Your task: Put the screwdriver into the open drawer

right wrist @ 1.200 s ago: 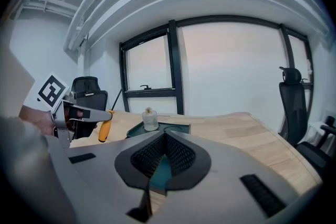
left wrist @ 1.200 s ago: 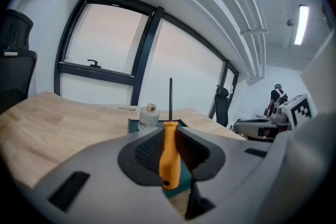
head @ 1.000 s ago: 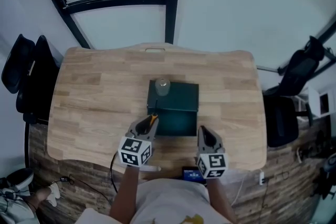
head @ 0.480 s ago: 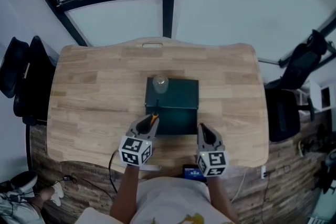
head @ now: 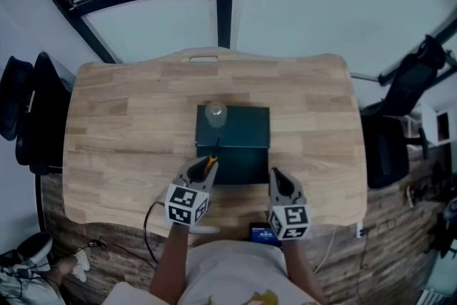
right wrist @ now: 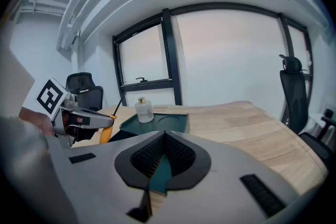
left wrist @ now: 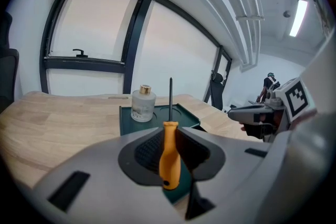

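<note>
A screwdriver (left wrist: 169,157) with an orange handle stands upright between my left gripper's (left wrist: 169,132) pads, its thin dark shaft pointing up. The left gripper (head: 206,163) is shut on it at the front left corner of the dark green drawer box (head: 243,126). The open drawer (head: 243,168) juts from the box toward me, between the two grippers. My right gripper (head: 276,178) hovers at the drawer's front right, shut with nothing in it. In the right gripper view the right gripper (right wrist: 165,135) faces the box (right wrist: 163,122), with the screwdriver's handle (right wrist: 105,134) at the left.
A small glass bottle (head: 216,113) stands on the box's top left corner. The wooden table (head: 121,132) spreads around the box. Black office chairs stand at the left (head: 28,118) and right (head: 385,153). A dark phone-like object (head: 260,233) lies at the table's near edge.
Almost nothing: the head view drifts slightly, and both grippers keep their places at the drawer's front, the left still holding the screwdriver.
</note>
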The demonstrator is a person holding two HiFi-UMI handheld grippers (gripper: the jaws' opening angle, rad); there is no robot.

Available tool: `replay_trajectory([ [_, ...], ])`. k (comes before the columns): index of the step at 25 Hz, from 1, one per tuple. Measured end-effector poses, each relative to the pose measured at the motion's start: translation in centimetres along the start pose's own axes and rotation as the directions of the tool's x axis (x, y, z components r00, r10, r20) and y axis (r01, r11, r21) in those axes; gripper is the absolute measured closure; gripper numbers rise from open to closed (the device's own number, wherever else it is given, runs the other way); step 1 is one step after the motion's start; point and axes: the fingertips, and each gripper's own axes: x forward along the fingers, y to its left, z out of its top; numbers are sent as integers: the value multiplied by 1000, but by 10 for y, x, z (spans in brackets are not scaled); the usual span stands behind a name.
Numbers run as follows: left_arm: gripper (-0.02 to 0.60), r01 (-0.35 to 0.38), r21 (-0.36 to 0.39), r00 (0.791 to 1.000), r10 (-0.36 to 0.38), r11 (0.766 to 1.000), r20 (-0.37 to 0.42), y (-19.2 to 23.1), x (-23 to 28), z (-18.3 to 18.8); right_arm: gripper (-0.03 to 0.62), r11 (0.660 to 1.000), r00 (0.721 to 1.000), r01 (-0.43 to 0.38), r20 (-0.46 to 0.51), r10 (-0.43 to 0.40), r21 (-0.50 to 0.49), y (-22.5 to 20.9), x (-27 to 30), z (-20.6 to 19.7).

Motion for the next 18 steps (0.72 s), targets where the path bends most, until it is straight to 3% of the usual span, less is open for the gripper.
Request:
replay_trajectory([
  [18,506,44,83,995,-36,996,-95,-2,16,-25,595,1000,999,11,-48,-10,17,-4,7,-17],
])
